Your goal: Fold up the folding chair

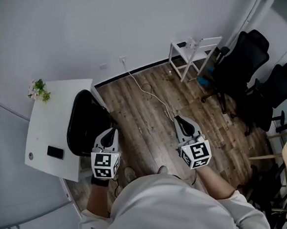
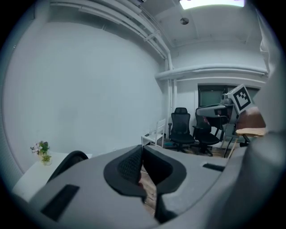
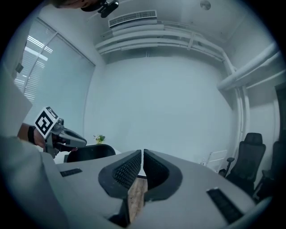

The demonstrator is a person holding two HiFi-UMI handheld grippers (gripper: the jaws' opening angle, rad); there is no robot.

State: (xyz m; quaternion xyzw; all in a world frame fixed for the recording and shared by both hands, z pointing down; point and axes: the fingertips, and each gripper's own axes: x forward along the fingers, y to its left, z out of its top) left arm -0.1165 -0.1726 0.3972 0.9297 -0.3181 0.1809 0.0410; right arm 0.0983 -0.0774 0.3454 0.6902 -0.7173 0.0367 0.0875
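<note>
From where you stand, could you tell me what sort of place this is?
Most likely a small office: black office chairs stand at one side, and a white table with a small plant sits against the wall.

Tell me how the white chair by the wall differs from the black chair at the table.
The white chair is a thin open frame; the black chair is a solid rounded shell. The white chair stands by the wall, the black chair against the white table. Both stand on the wood floor.
</note>
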